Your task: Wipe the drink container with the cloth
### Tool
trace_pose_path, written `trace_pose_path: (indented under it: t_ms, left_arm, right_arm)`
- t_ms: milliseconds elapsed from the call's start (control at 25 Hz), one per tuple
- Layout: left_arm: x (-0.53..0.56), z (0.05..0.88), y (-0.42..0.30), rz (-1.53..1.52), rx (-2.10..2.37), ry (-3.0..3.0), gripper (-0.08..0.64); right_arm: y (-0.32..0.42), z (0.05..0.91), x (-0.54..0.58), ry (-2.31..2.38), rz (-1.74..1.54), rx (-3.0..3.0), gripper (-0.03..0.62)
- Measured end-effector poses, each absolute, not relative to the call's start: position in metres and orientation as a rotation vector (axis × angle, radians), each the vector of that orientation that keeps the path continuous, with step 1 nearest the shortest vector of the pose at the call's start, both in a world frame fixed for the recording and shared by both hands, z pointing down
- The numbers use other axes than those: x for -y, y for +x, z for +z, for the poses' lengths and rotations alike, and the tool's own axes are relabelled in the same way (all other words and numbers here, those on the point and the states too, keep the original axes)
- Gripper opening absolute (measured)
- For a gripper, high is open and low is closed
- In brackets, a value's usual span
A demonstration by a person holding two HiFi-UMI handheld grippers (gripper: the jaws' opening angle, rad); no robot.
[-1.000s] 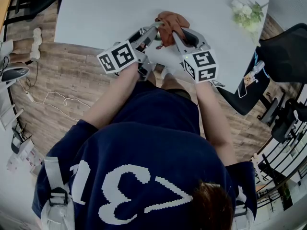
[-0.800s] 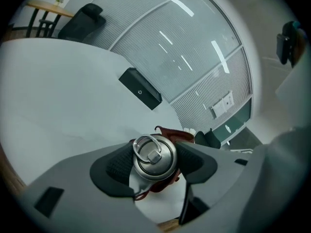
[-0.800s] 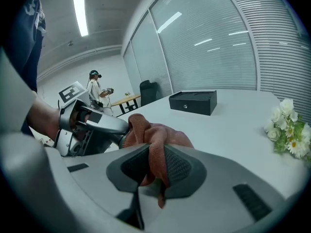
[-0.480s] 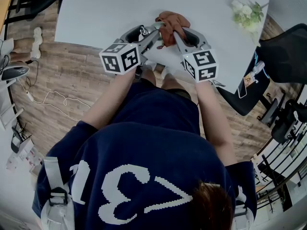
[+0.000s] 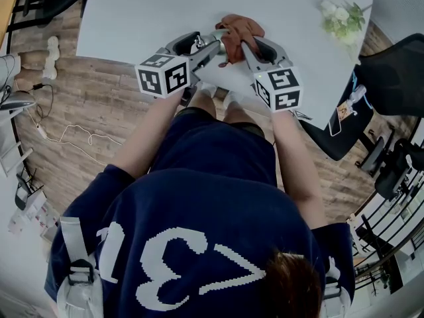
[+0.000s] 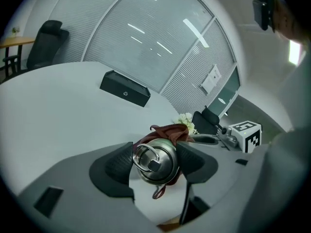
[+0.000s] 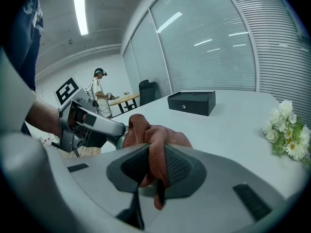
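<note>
A steel drink container [image 6: 155, 161] with a loop on its lid sits between the jaws of my left gripper [image 6: 154, 154], which is shut on it. In the head view the left gripper [image 5: 213, 46] holds it at the near edge of the white table [image 5: 146, 12]. A red-brown cloth [image 7: 154, 144] is clamped in my right gripper [image 7: 153, 165], shut on a fold of it. The cloth [image 5: 238, 28] lies bunched over the far side of the container, between the two grippers. The right gripper [image 5: 240, 45] meets the left one there. Most of the container's body is hidden by the cloth.
A black box [image 6: 125, 88] lies farther out on the table. White flowers [image 5: 341, 18] lie at the table's right side. A black office chair [image 5: 391, 71] stands to the right. Wood floor with cables lies to the left. A person stands far off in the right gripper view.
My left gripper has rolled about its own axis, so its marker cube now faces differently and sits a little higher. The right gripper and cloth have hardly moved.
</note>
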State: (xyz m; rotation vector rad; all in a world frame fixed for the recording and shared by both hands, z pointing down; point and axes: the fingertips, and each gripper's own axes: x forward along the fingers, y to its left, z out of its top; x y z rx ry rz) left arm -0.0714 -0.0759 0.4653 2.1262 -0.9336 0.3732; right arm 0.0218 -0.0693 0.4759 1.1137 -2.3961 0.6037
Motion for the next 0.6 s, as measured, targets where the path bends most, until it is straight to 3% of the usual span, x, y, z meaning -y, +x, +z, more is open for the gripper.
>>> trace_pose_path:
  t_ms: [600]
  left_arm:
    - [0.068, 0.485, -0.077, 0.122, 0.933, 1.66, 0.276]
  right_arm:
    - [-0.009, 0.453, 0.057, 1.03, 0.487, 2.476, 0.089]
